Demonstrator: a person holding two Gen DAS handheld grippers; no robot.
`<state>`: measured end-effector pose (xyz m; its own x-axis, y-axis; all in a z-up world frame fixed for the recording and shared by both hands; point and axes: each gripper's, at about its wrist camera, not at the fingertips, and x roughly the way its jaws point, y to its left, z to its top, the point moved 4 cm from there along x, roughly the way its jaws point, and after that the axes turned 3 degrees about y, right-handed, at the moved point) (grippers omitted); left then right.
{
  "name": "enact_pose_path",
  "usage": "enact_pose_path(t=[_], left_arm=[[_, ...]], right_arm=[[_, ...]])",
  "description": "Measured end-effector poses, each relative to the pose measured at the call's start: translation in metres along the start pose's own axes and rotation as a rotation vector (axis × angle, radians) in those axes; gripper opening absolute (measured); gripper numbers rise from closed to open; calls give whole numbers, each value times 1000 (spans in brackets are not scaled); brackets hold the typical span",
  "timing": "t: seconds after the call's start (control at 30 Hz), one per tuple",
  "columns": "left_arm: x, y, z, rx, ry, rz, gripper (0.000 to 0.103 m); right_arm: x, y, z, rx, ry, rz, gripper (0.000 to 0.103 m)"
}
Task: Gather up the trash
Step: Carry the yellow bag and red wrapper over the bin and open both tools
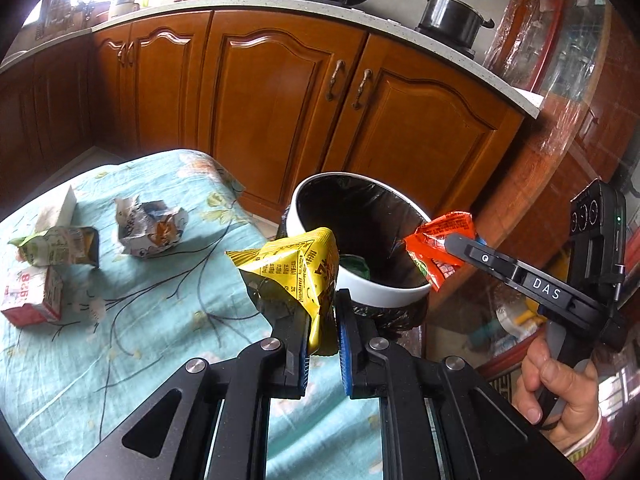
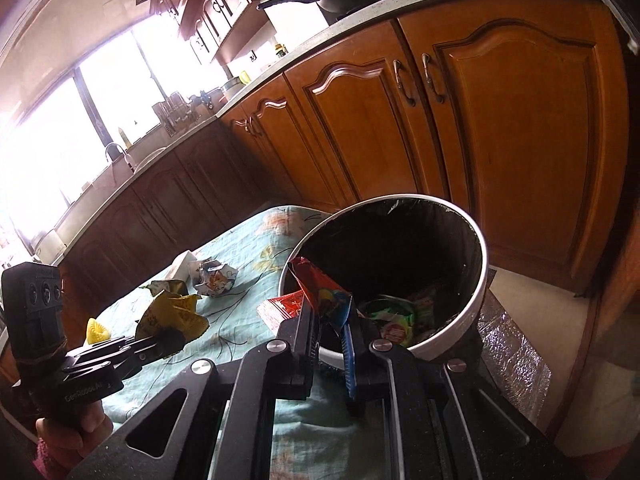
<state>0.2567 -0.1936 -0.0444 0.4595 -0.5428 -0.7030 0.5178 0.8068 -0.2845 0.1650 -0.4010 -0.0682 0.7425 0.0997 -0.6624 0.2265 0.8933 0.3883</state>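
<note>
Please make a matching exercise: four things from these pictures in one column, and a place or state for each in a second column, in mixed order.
1. yellow wrapper
2. red wrapper
3. trash bin
4. crumpled white wrapper

a. lying on the tablecloth
b. held by the right gripper
c. lined with a black bag
d. held by the left gripper

Pairs: 1-d, 2-b, 3-c, 4-a

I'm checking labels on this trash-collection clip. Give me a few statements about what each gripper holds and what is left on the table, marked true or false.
1. The left gripper grips a yellow wrapper. True.
2. The right gripper is open with nothing in its jaws. False: it is shut on a red wrapper.
3. The trash bin has a black liner. True.
4. The bin holds nothing. False: wrappers lie inside.
5. The crumpled wrapper is in the bin. False: it lies on the tablecloth.
</note>
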Motion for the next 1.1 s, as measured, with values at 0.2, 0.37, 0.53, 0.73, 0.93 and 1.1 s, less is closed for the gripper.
enact_pose_path(t=[0.2, 0.37, 0.53, 0.73, 0.93, 1.1], left_arm=[[23, -14, 17, 19, 17, -19, 10], [43, -28, 36, 48, 28, -26, 10], [66, -31, 50, 51, 63, -34, 11], [92, -39, 63, 77, 95, -12, 11], [115, -43, 69, 82, 128, -5, 11], [130, -49, 72, 85, 152, -10, 14]], right_arm=[[0, -13, 8, 4, -1, -20, 11], [8, -20, 18, -3, 6, -36, 11], [13, -28, 27, -9, 12, -53, 11], [21, -38, 34, -8, 29, -70, 11], [31, -46, 36, -8, 52, -81, 11], [37, -51, 37, -5, 66, -84, 11]])
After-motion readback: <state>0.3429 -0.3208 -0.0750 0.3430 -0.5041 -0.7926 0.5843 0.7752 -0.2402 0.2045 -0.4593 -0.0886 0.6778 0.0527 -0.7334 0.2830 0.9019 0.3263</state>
